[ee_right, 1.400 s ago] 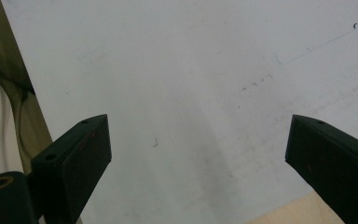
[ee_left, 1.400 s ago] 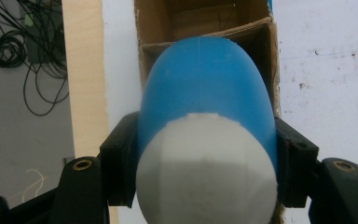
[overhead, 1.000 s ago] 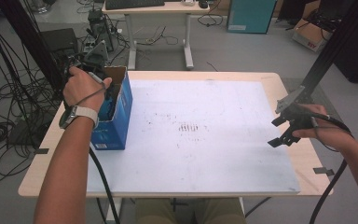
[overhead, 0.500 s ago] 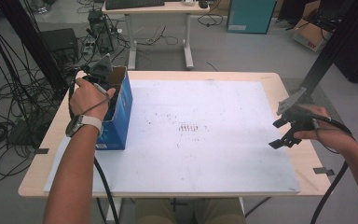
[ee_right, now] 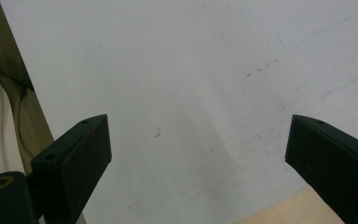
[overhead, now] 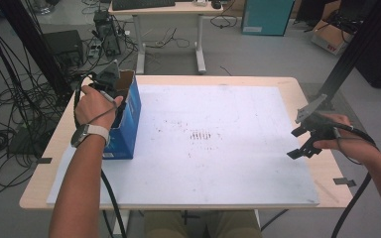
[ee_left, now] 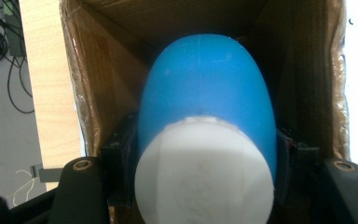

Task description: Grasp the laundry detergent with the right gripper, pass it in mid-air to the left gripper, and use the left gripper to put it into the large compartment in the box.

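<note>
L tongs (ee_left: 205, 186) clamped on blue bottle (ee_left: 207, 93) in box (overhead: 129, 116), R tongs (ee_right: 200, 154) apart

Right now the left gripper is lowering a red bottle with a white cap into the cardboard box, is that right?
Not quite: the bottle is blue, not red, as the left gripper view shows. The left gripper does clamp it, white cap toward the camera, inside the cardboard box.

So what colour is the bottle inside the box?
The bottle is blue with a white cap, clearest in the left gripper view.
</note>
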`<state>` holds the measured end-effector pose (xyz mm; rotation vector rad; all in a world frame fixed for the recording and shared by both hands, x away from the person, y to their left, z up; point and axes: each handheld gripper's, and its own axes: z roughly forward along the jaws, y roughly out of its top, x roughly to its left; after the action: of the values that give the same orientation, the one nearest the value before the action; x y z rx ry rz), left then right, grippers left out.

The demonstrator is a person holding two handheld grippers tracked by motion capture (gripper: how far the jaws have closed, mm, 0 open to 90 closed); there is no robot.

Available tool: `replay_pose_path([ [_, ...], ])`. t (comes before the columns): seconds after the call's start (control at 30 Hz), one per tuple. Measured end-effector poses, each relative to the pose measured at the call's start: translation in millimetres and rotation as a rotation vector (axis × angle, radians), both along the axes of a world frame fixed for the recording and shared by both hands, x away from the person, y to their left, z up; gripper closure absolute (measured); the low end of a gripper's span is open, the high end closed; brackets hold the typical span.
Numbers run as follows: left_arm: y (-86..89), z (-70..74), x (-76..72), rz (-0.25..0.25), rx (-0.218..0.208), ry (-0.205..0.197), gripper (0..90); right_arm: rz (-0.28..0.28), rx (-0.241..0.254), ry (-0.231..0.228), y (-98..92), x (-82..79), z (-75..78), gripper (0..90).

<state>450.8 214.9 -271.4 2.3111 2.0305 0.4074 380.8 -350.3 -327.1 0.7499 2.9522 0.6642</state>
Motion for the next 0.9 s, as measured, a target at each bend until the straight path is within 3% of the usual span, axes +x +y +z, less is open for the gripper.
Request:
replay_pose_path([
  [0.9,1.6,-0.3,-0.4,0.004,-0.007,-0.002,37.6,0.002,-0.003,0.002,1.8,-0.8,-1.2,6.8],
])
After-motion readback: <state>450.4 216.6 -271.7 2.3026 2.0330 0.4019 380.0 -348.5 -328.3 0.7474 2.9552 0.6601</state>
